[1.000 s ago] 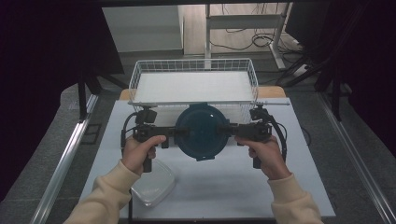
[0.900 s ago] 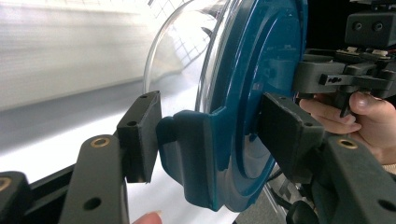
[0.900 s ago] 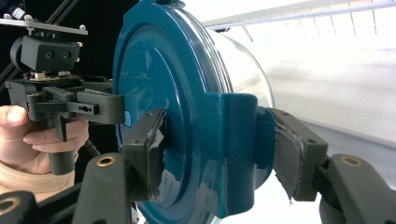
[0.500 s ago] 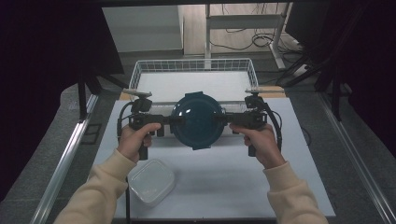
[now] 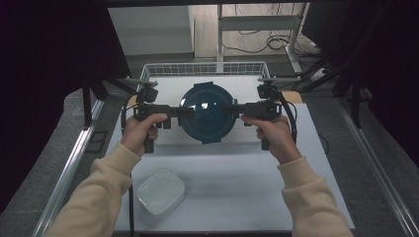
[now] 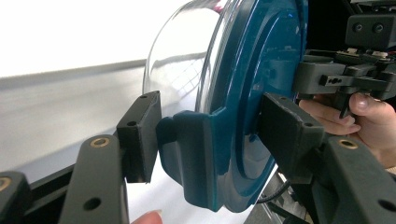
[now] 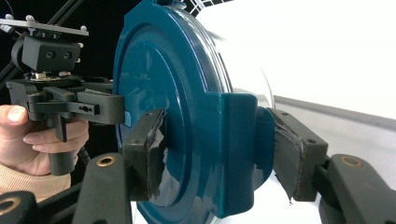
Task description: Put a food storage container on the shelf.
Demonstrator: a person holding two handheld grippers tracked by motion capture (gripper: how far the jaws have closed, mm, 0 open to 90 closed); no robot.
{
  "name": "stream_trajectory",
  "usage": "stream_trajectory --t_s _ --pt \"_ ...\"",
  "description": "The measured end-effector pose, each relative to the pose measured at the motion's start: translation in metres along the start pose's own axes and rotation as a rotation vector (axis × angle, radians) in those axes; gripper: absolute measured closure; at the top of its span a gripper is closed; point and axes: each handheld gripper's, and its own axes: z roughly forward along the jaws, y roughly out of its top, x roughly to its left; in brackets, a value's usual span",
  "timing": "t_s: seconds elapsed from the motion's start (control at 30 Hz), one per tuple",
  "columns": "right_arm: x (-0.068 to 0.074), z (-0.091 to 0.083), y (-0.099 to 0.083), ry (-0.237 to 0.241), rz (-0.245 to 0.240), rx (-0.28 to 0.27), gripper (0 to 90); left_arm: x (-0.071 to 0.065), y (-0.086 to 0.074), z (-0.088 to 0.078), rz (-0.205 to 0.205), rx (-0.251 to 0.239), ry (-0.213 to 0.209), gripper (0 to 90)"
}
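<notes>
In the high view, the left gripper [image 5: 185, 112] and the right gripper [image 5: 231, 109] face each other from 9 and 3 o'clock, each clamped on a side clip of the teal-lidded glass bowl [image 5: 206, 112]. The bowl hangs between them above the table [image 5: 237, 177], its lid facing up, in front of the wire basket [image 5: 163, 70] at 12 o'clock. A clear plastic box [image 5: 160, 191] sits on the table at 7 o'clock, well apart from the bowl.

In the left gripper view, the jaws grip the teal clip [image 6: 196, 158]: one pad lies on the clip's glass side, the other presses the lid's flat face. The right gripper [image 6: 336, 79] and its hand [image 6: 369, 116] show at 3 o'clock.

In the right gripper view, the jaws pinch the opposite clip [image 7: 233, 149], with taped pads on either side of it. The left gripper [image 7: 112, 108] shows at 9 o'clock.
</notes>
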Motion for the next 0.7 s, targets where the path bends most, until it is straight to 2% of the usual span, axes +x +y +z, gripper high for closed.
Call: stream_trajectory --t_s 0.17,0.2,0.27,0.43,0.47,0.7 --pt "0.0 0.0 0.01 0.002 0.001 0.0 40.3 -0.001 0.011 -0.001 0.005 0.006 0.004 40.6" --pt "-0.001 0.001 0.016 0.005 0.003 -0.001 40.3 -0.001 0.019 -0.002 0.007 0.012 0.01 40.5" --pt "-0.003 0.003 0.021 0.012 0.014 0.001 40.3 -0.001 0.025 -0.002 0.016 0.012 0.017 40.5" --pt "-0.002 0.004 0.035 0.002 0.004 0.004 40.4 0.002 0.037 -0.002 0.005 0.016 0.003 40.4" --pt "-0.001 0.004 0.039 -0.002 0.001 0.003 40.5 0.004 0.044 -0.002 0.002 0.017 -0.004 40.4" --pt "-0.005 0.008 0.053 -0.003 0.011 0.0 40.5 0.007 0.063 0.0 0.004 0.036 0.006 40.0"
